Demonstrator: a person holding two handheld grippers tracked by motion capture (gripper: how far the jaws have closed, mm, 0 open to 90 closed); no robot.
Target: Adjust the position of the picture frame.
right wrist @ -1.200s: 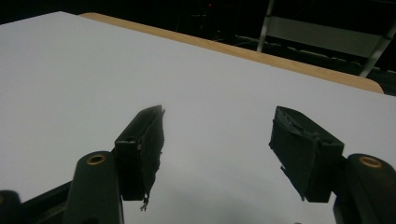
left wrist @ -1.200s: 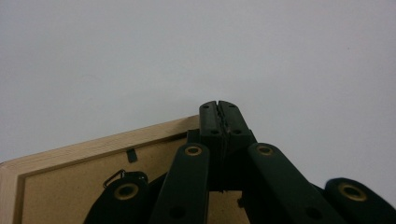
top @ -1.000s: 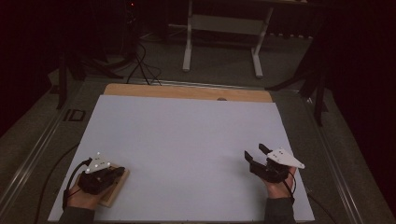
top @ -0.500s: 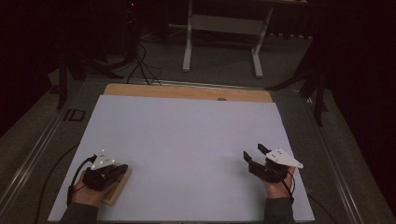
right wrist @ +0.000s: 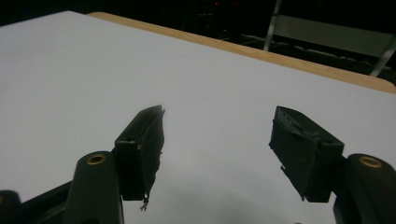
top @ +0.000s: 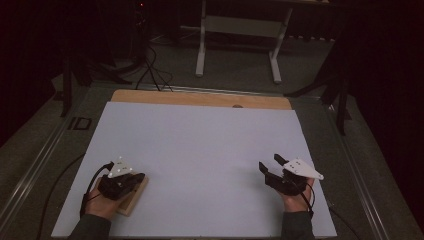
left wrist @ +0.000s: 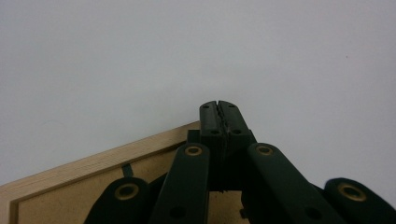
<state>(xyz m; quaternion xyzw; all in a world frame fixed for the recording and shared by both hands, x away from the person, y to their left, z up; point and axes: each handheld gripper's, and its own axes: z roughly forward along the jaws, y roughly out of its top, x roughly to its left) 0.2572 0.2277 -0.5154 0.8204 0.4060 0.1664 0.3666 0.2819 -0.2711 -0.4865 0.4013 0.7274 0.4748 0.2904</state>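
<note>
While over the wooden board [top: 131, 196], left claw [left wrist: 219, 109] together, empty; right claw [right wrist: 219, 154] apart, empty.

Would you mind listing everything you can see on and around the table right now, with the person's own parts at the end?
white sheet: one, white, covers most of the table top.
table: one, light wood, its bare far edge shows beyond the sheet.
wooden board: one, light wood with a raised rim, near left corner of the sheet, under the left gripper.
stand legs: two, pale grey, on the floor behind the table.
cables: several, black, on the floor at far left.
left gripper: one, black, jaws shut with nothing between them, over the board.
right gripper: one, black, jaws open and empty, near right of the sheet.
hands: two, one holding each gripper, coming in from the near edge.
</note>
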